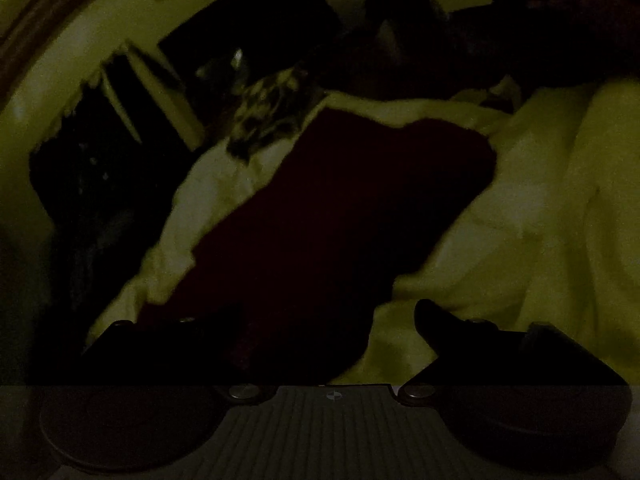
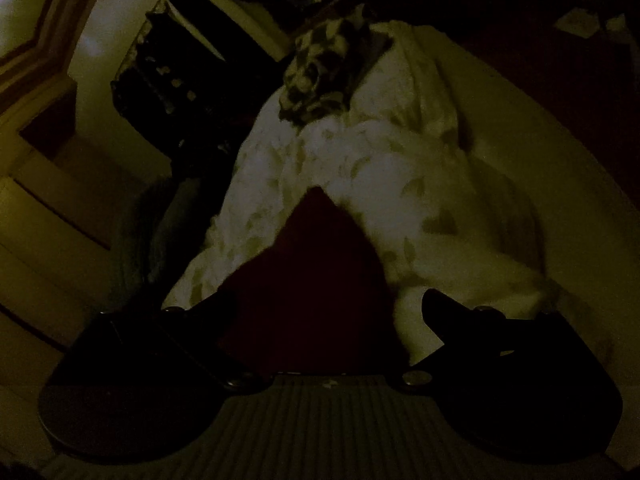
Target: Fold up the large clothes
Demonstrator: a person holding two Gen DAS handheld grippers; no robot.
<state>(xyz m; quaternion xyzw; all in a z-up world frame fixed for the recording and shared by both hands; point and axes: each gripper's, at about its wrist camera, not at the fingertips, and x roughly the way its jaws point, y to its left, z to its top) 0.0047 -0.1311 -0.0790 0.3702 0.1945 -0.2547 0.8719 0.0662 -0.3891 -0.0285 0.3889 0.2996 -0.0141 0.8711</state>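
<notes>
A: Where's the garment rn?

B: I've got a dark red garment (image 1: 320,216) spread flat on a pale bedsheet (image 1: 540,208). In the left wrist view it runs from betw the left gripper (image 1: 320,316) jaws out ahead, slanting up to the right. In the right wrist view the same dark red garment (image 2: 308,280) sits betw the right gripper (image 2: 320,308) jaws, narrowing to a point ahead of them.

A: Jaws?

B: Right ones stand wide apart, cloth lying in the gap, pads not pressing on it as far as I see. Left ones also look spread; its right finger (image 1: 436,320) sits over bare sheet, the left finger is lost in the dark agst the cloth. Can't say if that one touches fabric.

A: Anything else ard?

B: Further ahead of the jaws, past the garment's far edge, a crumpled black-and-white patterned cloth (image 2: 320,76) lies on the sheet. The sheet has a faint leaf print (image 2: 440,224) in the right view. Left of the jaws, beyond the bed edge, a dark shelf unit (image 2: 176,68) w/ small pale items. V. dim & blurry overall, so fine detail is unclear.
</notes>
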